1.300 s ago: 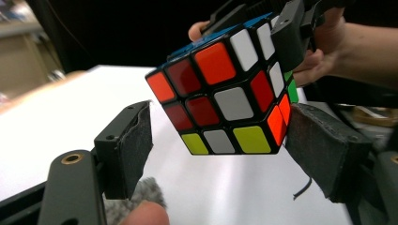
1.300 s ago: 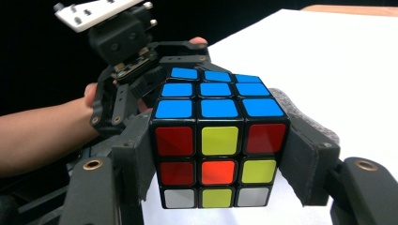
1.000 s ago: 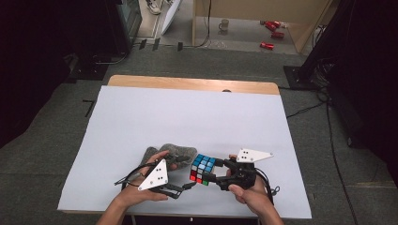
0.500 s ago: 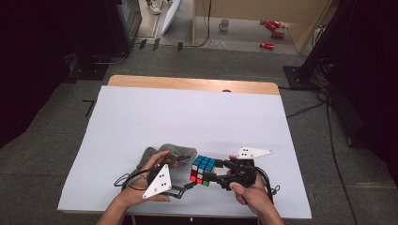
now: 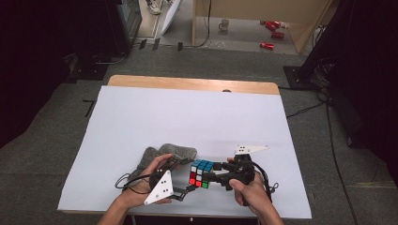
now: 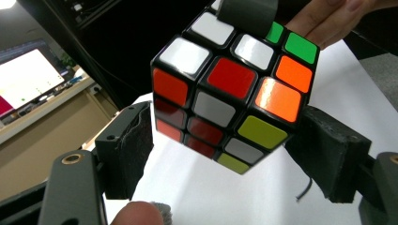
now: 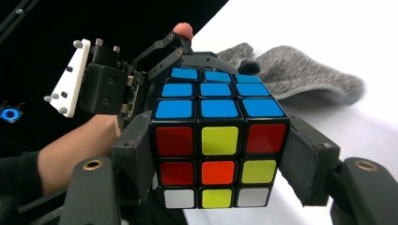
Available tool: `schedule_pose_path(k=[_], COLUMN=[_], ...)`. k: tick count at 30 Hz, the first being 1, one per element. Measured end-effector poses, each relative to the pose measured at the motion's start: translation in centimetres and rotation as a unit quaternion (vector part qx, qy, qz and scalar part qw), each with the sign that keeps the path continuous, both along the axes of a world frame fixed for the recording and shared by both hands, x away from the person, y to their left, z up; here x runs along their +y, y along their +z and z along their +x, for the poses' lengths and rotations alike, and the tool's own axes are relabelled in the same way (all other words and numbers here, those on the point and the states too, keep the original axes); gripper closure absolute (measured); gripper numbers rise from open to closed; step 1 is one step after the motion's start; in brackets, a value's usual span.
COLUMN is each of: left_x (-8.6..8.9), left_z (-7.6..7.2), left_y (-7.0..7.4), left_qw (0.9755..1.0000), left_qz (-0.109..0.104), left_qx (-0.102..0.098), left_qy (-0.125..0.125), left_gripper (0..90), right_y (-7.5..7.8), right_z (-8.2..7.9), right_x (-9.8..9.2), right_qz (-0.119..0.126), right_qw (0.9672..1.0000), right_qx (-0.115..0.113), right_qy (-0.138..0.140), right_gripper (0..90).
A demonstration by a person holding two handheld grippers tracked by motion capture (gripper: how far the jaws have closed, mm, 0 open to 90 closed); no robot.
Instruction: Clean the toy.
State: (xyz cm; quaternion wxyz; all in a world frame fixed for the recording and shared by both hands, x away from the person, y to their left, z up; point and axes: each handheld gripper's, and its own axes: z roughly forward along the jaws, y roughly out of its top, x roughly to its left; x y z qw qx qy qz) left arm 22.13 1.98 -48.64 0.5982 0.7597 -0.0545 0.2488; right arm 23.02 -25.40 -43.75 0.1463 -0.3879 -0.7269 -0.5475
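I use the puzzle cube [image 5: 201, 173] as my landmark; it sits in the air just above the near edge of the white table [image 5: 187, 117], between my two hands. My right gripper [image 5: 211, 177] is clamped tight on the cube, one black pad pressed on each side, with the blue face on top and a red, yellow and orange face looking back at its camera. My left gripper [image 5: 184, 176] is on the other side of the cube. Its jaws have just been closing a little, and the cube is between them, but in the left gripper view the left pad [image 6: 131, 150] is apart from the cube while the right pad [image 6: 328, 159] sits right at its corner, so I call this gripper apart and not yet gripping. I think the step is to grab one layer and turn it. To do it well, I should keep the right hand very still, line the left pads flat on two sides of one layer only, then squeeze and twist slowly. If the pads sit on a corner, as one does now, the cube could slip or jam. A little past the cube, to its left, lies a grey knitted cloth [image 5: 164, 157] on the table, well out of my way. Far beyond the cube, past the table's wooden far edge [image 5: 187, 84], red cans [image 5: 270, 35] lie on the floor.
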Motion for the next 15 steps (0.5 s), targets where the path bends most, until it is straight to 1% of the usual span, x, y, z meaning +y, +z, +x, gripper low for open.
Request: schedule_pose_path(k=[2,3,4,5,6,9,10,11,12,13,15], left_x=[-0.05,-0.08,-0.14,-0.14,-0.24,-0.49,-0.49,-0.57,-0.58,-0.58,-0.48], left_z=[-0.04,-0.07,-0.13,-0.13,-0.2,-0.36,-0.36,-0.42,-0.38,-0.38,-0.22], left_y=[-0.02,-0.02,-0.01,-0.01,0.0,-0.01,-0.01,-0.02,-0.01,-0.01,0.09], left_qw=[1.0,1.0,1.0,1.0,1.0,0.9999,0.9999,0.9999,0.9999,0.9999,0.9999], left_qz=[0.001,0.001,0.002,0.002,0.004,0.004,0.004,0.007,0.008,0.008,0.007], left_qx=[-0.001,-0.001,-0.003,-0.003,-0.006,-0.008,-0.008,-0.011,-0.008,-0.008,0.004], left_qy=[0.0,-0.001,-0.002,-0.002,-0.003,-0.008,-0.008,-0.008,-0.009,-0.009,-0.014], left_gripper=[24.3,24.3,24.0,24.1,24.0,24.7,24.9,24.9,25.6,25.6,26.0], right_y=[-0.03,-0.03,-0.08,-0.12,-0.14,-0.28,-0.28,-0.32,-0.51,-0.51,-0.59], right_z=[0.11,0.11,0.22,0.28,0.33,0.5,0.5,0.53,0.7,0.7,0.73], right_x=[0.05,0.05,0.06,0.05,0.03,0.04,0.04,0.07,0.03,0.03,0.03], right_qz=[-0.002,-0.002,-0.001,0.0,-0.002,-0.004,-0.004,-0.007,-0.004,-0.004,0.0], right_qw=[0.9999,0.9999,0.9996,0.9995,0.9993,0.9987,0.9987,0.9984,0.9978,0.9978,0.9975], right_qx=[0.011,0.011,0.028,0.03,0.036,0.049,0.049,0.056,0.066,0.066,0.07], right_qy=[0.004,0.004,0.007,0.008,0.008,0.008,0.008,0.007,0.005,0.005,0.005], right_gripper=[35.1,35.1,35.2,35.1,35.1,35.1,35.1,35.1,35.1,35.1,35.1])
